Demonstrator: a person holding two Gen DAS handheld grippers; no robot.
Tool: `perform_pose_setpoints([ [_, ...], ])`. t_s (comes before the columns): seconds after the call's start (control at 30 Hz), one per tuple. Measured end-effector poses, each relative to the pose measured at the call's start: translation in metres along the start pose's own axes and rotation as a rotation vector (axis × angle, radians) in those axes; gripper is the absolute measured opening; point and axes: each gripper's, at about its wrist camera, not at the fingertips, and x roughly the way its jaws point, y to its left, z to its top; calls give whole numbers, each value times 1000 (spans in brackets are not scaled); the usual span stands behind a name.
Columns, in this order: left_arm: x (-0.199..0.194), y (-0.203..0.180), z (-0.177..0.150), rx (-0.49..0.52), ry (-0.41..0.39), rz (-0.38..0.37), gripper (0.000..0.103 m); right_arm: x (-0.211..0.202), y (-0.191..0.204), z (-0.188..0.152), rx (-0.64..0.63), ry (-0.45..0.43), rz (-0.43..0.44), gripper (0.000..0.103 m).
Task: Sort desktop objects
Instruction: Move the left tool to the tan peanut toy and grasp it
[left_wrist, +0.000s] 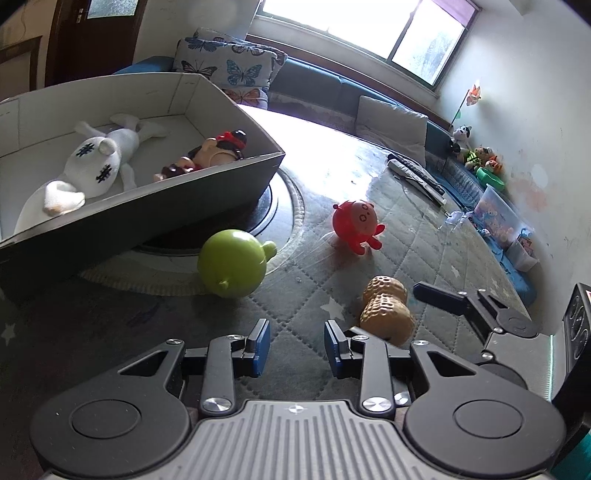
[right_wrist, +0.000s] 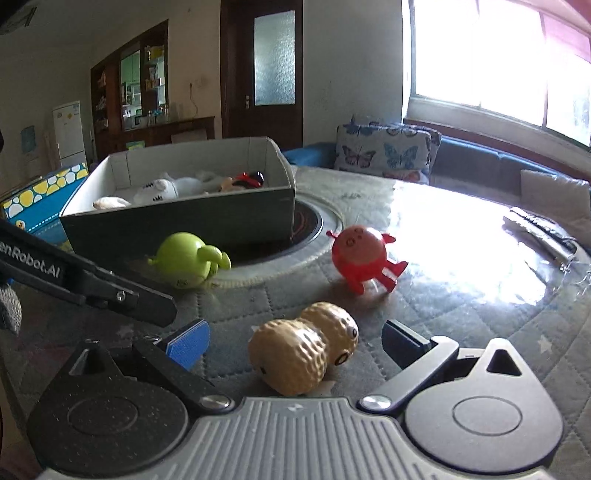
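Looking down the right hand-held gripper (right_wrist: 295, 345), its jaws are spread wide with the peanut toy (right_wrist: 304, 354) lying on its side between them, and neither blue pad looks like it's pressing on it, so nothing is gripped. From the left wrist view, that same peanut toy (left_wrist: 388, 314) sits just to the right of the left hand-held gripper (left_wrist: 297, 347), which is also open with only bare quilted cloth between its fingers.

Everything sits on a round surface (left_wrist: 424, 236) covered in a grey quilted cloth with little stars. Farther out from the peanut there's a green round toy (left_wrist: 232, 264) tipped on its side, right at the edge of a dark circular inset in the middle of the surface. A red round toy with little legs (left_wrist: 356, 225) stands off to the right of the green one, well apart from it.

The cardboard box (left_wrist: 207, 195) sits partly over that circular inset, behind the green toy. Inside it: a white plush toy (left_wrist: 99, 162) lying flat, and a small figure in red and black (left_wrist: 210, 153) resting against the near wall. Two remote controls (left_wrist: 417, 175) lie near the far right edge of the surface, in the window glare.
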Motion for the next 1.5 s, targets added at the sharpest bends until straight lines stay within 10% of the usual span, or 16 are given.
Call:
perform_pose_setpoints([
  [1.5, 12, -13, 5, 13, 3, -110, 37, -3, 25, -8, -20, 43, 214, 102],
])
